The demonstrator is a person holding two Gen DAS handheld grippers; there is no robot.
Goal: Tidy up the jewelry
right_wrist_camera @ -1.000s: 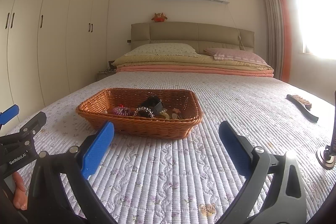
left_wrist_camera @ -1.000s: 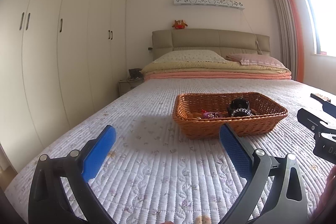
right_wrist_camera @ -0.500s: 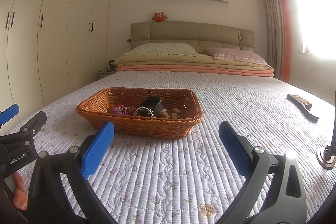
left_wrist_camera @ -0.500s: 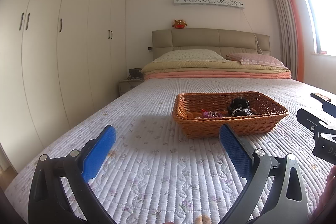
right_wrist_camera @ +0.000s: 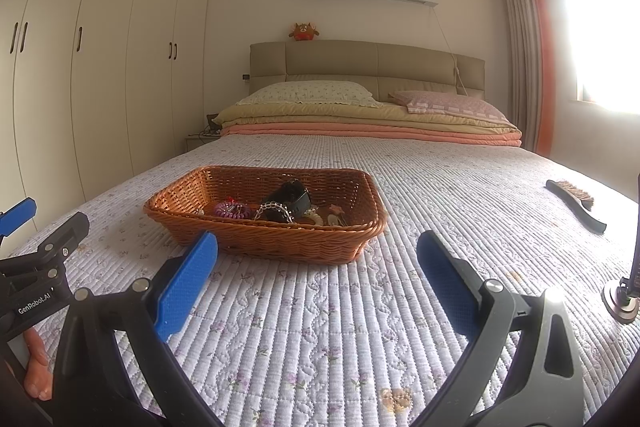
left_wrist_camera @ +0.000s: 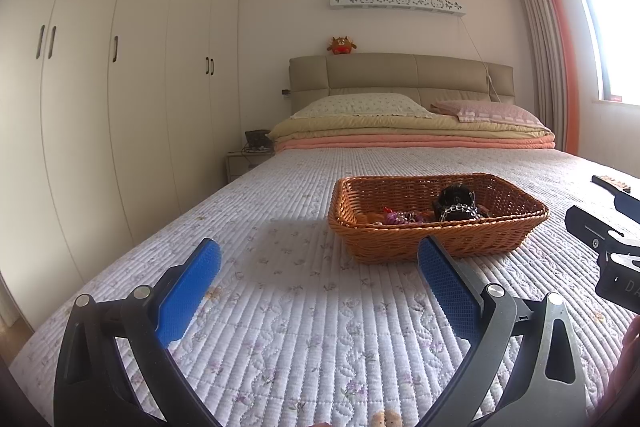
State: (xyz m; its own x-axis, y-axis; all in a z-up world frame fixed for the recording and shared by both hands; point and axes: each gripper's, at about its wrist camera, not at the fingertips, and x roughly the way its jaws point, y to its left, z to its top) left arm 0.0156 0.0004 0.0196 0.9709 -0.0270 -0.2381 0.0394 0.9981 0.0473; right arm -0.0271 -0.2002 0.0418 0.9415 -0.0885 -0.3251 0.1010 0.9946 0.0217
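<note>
A brown wicker basket sits on the quilted bed. In it lie a black watch-like piece with a silver chain, a pink coiled band and small trinkets. My left gripper is open and empty, low over the quilt, short of the basket's left front. My right gripper is open and empty, just in front of the basket's right front corner. A small pale floral piece lies on the quilt near me.
A dark brush lies on the bed at the right. A stand's round base rests at the right edge. Pillows and folded blankets are at the headboard. White wardrobes line the left wall.
Both views have barely shifted; the basket sits a touch higher in the frames. Both grippers stay open and empty.
</note>
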